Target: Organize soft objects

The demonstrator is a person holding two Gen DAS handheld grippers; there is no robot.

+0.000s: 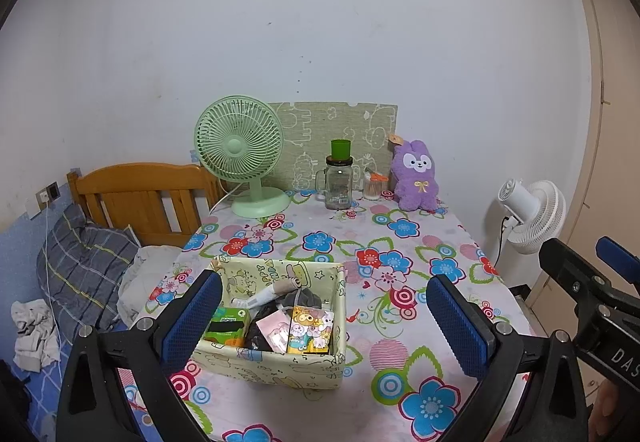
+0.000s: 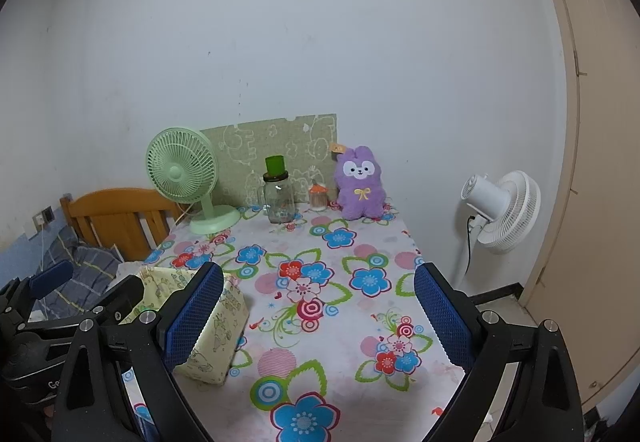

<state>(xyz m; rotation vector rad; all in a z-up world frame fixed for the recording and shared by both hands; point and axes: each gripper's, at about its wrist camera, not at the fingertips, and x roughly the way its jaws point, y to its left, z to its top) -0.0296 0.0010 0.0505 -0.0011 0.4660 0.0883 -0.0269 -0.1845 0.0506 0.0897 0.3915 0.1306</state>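
Note:
A purple plush rabbit (image 1: 415,176) sits upright at the back right of the flowered table (image 1: 400,322), against the wall; it also shows in the right wrist view (image 2: 360,184). A pale green fabric box (image 1: 276,360) stands near the table's front left, holding packets, a tissue pack and dark cloth; its corner shows in the right wrist view (image 2: 218,338). My left gripper (image 1: 324,322) is open and empty, just above and in front of the box. My right gripper (image 2: 318,316) is open and empty over the table's middle, right of the box.
A green desk fan (image 1: 240,154), a glass jar with a green cup on top (image 1: 339,178) and a cotton-swab jar (image 1: 375,186) stand along the back. A white floor fan (image 1: 532,214) stands right of the table. A bed with a wooden headboard (image 1: 136,198) and pillow lies left.

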